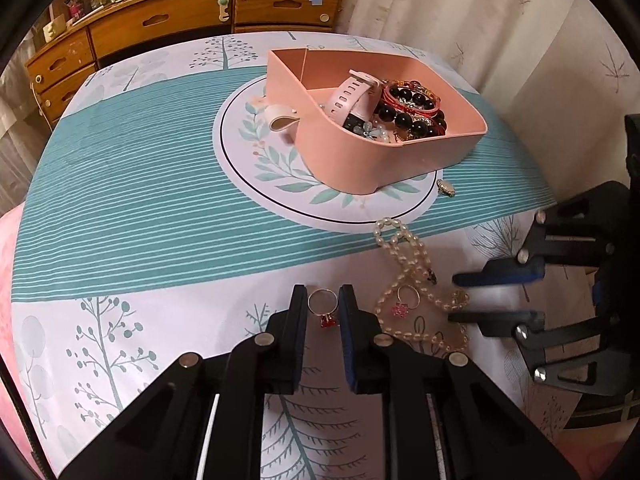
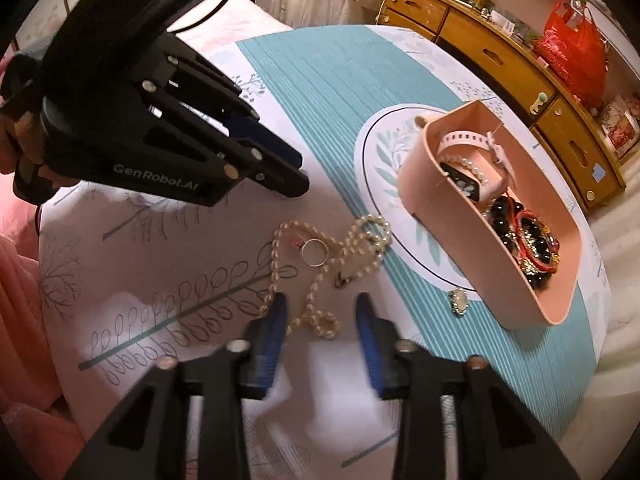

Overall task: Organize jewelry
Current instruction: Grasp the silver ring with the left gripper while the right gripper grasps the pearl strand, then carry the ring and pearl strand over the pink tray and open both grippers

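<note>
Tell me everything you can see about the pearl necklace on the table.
The pearl necklace is a long strand of small cream, glossy beads with a dark metal clasp. It lies loose and crossed over itself in loops on the printed tablecloth, in front of the pink tray, not in it. A ring with a pink stone lies inside one loop. The right gripper straddles its near end; whether the pads touch it is unclear.

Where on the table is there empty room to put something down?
Free: the striped teal cloth left of the pink tray. Crowded: the near corner, where the pearl necklace, two rings and both hand-held grippers sit.
</note>
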Tool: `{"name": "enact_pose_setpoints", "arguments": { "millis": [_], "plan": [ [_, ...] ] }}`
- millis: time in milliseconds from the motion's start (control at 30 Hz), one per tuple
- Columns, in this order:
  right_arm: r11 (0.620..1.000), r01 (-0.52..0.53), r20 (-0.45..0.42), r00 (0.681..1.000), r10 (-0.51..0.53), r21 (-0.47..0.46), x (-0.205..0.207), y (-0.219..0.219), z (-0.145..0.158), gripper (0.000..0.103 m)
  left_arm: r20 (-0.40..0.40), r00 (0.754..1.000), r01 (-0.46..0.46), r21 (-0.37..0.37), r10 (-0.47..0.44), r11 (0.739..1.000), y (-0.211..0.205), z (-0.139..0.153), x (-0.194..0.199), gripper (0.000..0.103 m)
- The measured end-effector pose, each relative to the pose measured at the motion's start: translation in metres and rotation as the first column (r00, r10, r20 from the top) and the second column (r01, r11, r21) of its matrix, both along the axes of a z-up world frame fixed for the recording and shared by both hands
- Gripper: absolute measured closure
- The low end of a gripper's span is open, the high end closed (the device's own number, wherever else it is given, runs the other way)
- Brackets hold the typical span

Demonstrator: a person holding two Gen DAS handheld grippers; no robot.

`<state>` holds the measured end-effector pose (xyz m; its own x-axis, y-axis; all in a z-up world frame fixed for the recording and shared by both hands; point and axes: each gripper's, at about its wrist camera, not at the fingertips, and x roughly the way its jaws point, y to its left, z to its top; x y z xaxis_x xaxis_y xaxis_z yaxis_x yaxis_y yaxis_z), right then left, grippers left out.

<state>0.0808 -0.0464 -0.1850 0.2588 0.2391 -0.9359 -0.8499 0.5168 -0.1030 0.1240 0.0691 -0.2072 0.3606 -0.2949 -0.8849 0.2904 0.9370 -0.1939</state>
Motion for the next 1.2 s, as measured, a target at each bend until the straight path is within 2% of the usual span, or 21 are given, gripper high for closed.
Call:
{"name": "enact_pose_setpoints", "arguments": {
  "millis": [67,200,267,533,633,833,1200],
  "plan": [
    [1.000,0.010,-0.015,1.000,-0.010,0.011,0.000,0.000,-0.001,0.093,0.000,1.000,0.001,0.002,-0.001,1.000,0.000,0.000,0.000,0.090],
    [1.000,0.030,-0.026,0.999,-0.030,-0.001,0.002,0.004,-0.001,0.094,-0.002,1.000,0.001,0.001,-0.001,1.000,-0.001,0.001,0.000,0.090],
    [0.999,0.047,-0.035,0.998,-0.047,-0.010,0.006,0.009,-0.002,0.098,0.001,1.000,-0.001,-0.004,0.001,1.000,-0.001,0.002,0.000,0.090],
    [0.987,0.159,-0.110,0.981,-0.157,0.002,0.024,0.014,-0.005,0.098,0.016,1.000,-0.020,-0.023,0.020,1.000,0.009,0.015,-0.004,0.090],
    [0.980,0.198,-0.148,0.970,-0.190,0.037,0.025,0.010,0.000,0.098,0.009,1.000,-0.027,-0.026,0.027,0.999,0.012,0.023,-0.003,0.090],
    [0.953,0.289,-0.178,0.946,-0.270,0.095,0.030,0.001,0.028,0.098,0.033,0.999,-0.005,-0.015,0.006,1.000,0.016,0.056,0.001,0.090],
    [0.879,0.433,-0.181,0.898,-0.401,0.199,0.036,-0.021,0.116,0.098,0.091,0.994,0.055,-0.035,-0.052,0.998,0.010,0.130,0.013,0.090]
  ]
}}
